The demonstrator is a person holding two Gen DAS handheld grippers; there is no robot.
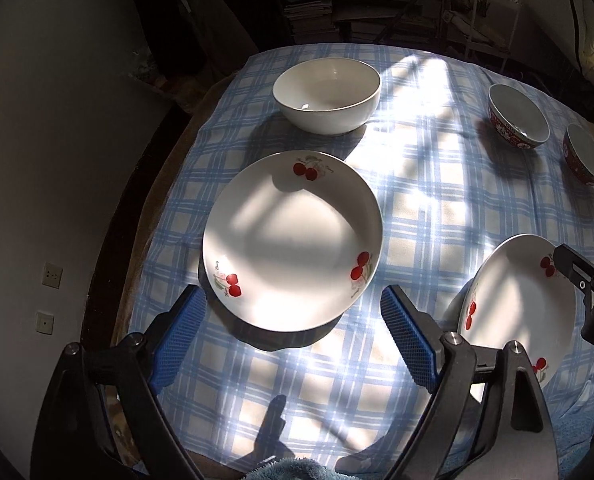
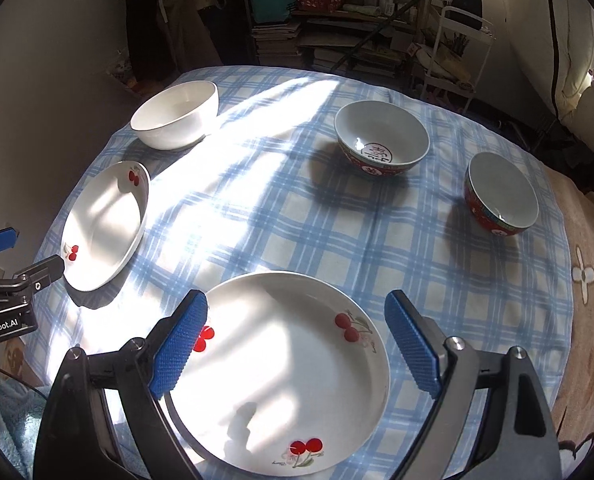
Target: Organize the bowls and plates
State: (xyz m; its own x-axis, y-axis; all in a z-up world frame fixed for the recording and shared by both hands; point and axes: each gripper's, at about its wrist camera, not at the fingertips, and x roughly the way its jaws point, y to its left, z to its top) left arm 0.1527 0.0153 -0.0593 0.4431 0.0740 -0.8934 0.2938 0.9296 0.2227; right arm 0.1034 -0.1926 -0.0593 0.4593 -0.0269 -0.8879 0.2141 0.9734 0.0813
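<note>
Two white cherry-print plates lie on the blue plaid cloth. The left plate (image 1: 293,240) (image 2: 105,224) lies just ahead of my open, empty left gripper (image 1: 293,340). The right plate (image 2: 285,372) (image 1: 517,308) lies under and between the fingers of my open, empty right gripper (image 2: 297,344). A plain white bowl (image 1: 327,96) (image 2: 177,114) stands at the back left. Two red-patterned bowls (image 2: 381,142) (image 2: 501,194) stand at the back right. The left gripper also shows in the right wrist view (image 2: 21,256), and the right gripper in the left wrist view (image 1: 581,252).
The round table (image 2: 589,280) has a brown floral cover under the plaid cloth (image 2: 297,220). Behind it stand cluttered shelves (image 2: 337,32) and a white rack (image 2: 457,48). A wall (image 1: 57,160) lies to the left. A blue towel (image 1: 293,470) lies at the near edge.
</note>
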